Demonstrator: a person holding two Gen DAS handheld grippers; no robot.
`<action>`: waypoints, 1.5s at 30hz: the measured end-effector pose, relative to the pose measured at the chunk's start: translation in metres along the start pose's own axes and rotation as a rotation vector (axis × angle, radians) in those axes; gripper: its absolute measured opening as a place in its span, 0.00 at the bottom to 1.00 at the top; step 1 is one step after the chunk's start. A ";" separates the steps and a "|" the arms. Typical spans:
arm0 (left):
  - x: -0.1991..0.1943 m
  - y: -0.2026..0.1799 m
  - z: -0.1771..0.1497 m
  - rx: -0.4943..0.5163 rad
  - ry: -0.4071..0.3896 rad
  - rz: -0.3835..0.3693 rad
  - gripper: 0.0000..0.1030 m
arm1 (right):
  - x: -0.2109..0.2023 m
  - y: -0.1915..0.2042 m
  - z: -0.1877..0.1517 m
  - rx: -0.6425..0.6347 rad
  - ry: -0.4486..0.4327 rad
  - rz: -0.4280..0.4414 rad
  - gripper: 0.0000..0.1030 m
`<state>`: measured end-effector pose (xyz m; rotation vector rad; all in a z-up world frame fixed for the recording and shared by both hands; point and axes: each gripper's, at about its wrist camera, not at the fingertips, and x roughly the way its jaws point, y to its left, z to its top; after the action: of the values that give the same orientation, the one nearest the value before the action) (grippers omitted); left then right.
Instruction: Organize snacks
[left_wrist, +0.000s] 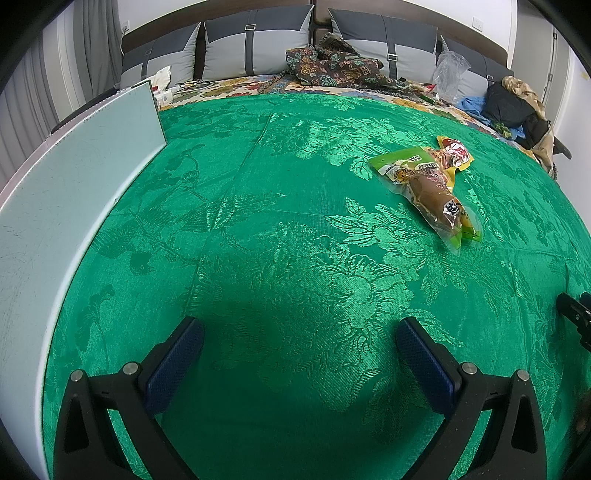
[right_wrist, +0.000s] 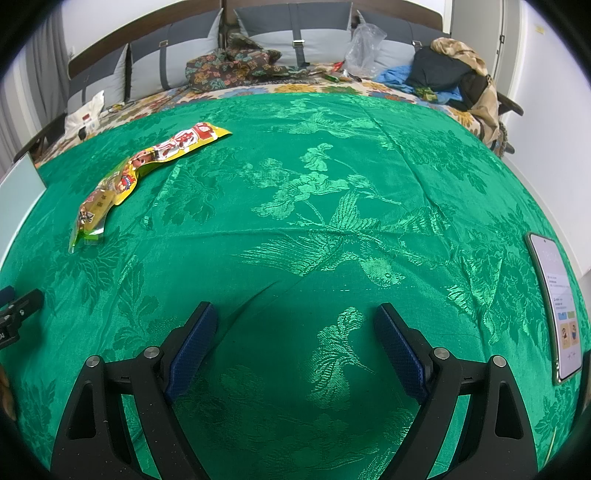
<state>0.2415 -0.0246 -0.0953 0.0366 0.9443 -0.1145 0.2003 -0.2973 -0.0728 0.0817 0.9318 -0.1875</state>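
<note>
Green brocade cloth (left_wrist: 258, 229) covers the surface in the left wrist view, and the two snack packs lie on it at the right of the frame, above centre: a green pack (left_wrist: 424, 188) with a brown snack showing through its clear part, lying on top of a yellow pack (left_wrist: 456, 151) behind it. The left claw (left_wrist: 299, 332) sits at the bottom centre, spread wide with nothing between its blue pads, well apart from the packs. A pale box (left_wrist: 74, 177) runs along the left edge; only its outer wall shows, so whether anything is inside it cannot be told. The tip of the other tool shows at the far right edge. In the right wrist view the same packs lie at the upper left, the yellow pack (right_wrist: 173, 147) stretching toward the top and the green pack (right_wrist: 90, 218) at its lower end, overlapping it. The right claw (right_wrist: 295, 321) is at the bottom centre, also spread and empty, over bare cloth and well away from the snacks. A phone (right_wrist: 557, 306) lies at the right edge with its screen lit. A corner of the box (right_wrist: 18, 184) shows at the left edge. Judging by this, the sorting has hardly begun: both packs are loose on the cloth, neither is gripped, and both are left to be put away.
</note>
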 end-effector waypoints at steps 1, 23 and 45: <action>0.000 0.000 0.000 0.000 0.000 0.000 1.00 | 0.000 0.000 0.000 0.000 0.000 0.000 0.88; 0.065 -0.097 0.110 0.179 0.198 -0.123 0.56 | -0.001 0.000 -0.001 -0.001 0.001 -0.002 0.88; -0.016 0.039 -0.009 0.139 0.077 -0.053 0.73 | -0.001 0.000 -0.001 -0.001 0.001 -0.003 0.88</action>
<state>0.2291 0.0161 -0.0888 0.1449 1.0137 -0.2291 0.1989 -0.2966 -0.0722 0.0795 0.9330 -0.1902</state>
